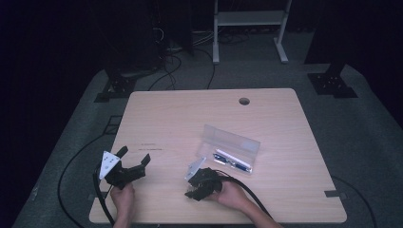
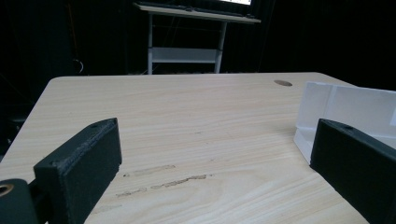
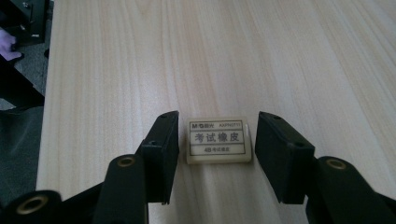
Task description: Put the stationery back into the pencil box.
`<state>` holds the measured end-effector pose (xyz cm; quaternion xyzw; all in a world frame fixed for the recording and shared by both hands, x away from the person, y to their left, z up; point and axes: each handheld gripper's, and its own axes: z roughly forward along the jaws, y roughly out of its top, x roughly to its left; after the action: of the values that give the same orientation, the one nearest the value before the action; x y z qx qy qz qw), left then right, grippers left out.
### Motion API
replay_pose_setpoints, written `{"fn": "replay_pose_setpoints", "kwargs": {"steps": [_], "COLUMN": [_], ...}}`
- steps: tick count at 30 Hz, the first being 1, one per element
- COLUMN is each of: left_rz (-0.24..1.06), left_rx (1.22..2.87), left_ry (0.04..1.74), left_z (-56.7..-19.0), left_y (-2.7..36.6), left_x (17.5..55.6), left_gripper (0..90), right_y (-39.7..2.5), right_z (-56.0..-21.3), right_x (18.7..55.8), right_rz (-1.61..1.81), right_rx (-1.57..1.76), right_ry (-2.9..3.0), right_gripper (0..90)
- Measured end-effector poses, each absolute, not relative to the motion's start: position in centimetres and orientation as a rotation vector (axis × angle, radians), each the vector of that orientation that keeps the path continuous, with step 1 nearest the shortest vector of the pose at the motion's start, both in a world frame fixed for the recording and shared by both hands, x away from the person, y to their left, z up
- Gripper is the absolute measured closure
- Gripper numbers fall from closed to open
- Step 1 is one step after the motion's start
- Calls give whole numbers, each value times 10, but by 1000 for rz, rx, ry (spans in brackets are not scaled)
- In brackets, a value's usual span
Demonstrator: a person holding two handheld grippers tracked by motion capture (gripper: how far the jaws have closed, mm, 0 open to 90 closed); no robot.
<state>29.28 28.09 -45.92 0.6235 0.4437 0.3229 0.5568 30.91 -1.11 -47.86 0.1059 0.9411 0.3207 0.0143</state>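
The eraser (image 3: 219, 140) on the worktop (image 3: 280, 56) bears a printed label. Its top line reads "M&G" beside small characters too fine to make out; the large middle line reads "考试橡皮"; the bottom line begins "4B", followed by tiny characters that cannot be read.

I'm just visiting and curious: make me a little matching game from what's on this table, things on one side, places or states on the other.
Things:
1. eraser
2. clear pencil case
3. left gripper
4. pens

Places or states:
A. lid up, near the table's middle
B. lying inside the case
C. between the right gripper's open jaws
D. open over bare wood

Pairs: 1-C, 2-A, 3-D, 4-B
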Motion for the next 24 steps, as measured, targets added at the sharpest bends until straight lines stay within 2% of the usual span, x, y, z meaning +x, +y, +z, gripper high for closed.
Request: {"fn": "replay_pose_setpoints", "kwargs": {"steps": [12, 24], "left_rz": [762, 759], "left_rx": [1472, 1473], "left_ry": [1046, 1048], "left_z": [-459, -459], "left_y": [281, 280], "left_x": [293, 293], "left_gripper": [11, 11], "right_y": [-11, -13], "right_z": [-479, -471], "right_x": [309, 306], "right_rz": [985, 977], "right_rx": [307, 274], "right_ry": [2934, 2878], "right_gripper": [577, 582]}}
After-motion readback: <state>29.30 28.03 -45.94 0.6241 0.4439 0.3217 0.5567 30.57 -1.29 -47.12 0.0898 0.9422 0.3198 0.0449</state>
